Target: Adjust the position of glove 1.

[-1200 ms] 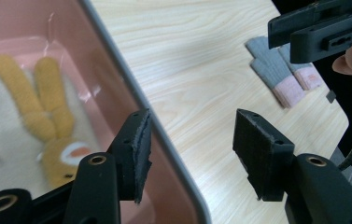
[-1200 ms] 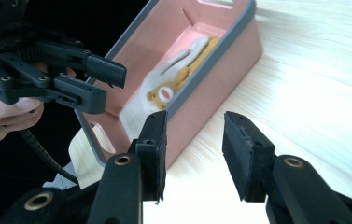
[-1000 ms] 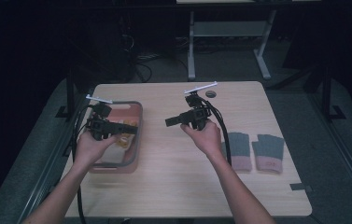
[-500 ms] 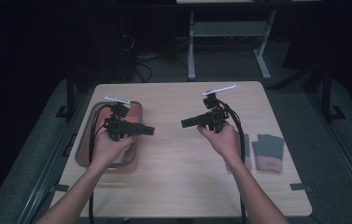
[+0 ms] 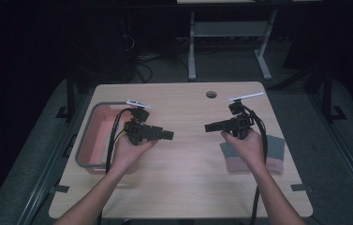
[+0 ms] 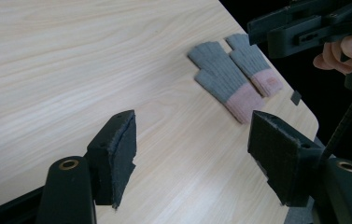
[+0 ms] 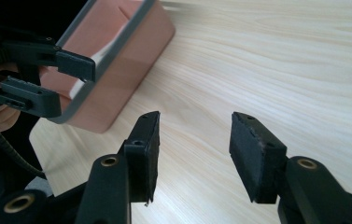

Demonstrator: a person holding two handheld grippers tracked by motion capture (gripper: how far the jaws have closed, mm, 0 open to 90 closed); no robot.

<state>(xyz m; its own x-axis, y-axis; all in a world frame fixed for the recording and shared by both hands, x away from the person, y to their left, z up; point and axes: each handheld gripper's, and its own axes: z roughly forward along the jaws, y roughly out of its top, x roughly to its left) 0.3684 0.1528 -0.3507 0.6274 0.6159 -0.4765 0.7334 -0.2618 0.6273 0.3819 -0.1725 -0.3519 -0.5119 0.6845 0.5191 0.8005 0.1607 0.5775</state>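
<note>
The left tool hangs over the middle of the bench, just right of the pink tray at the bench's left side. Its jaws stand wide with only bare wood between them and have just been opening. The right tool points back toward it from the right side, jaws likewise wide, empty and just opening. The two tool tips face each other, well apart. A pair of grey gloves with pink cuffs lies flat near the bench's right edge, partly under the right hand.
</note>
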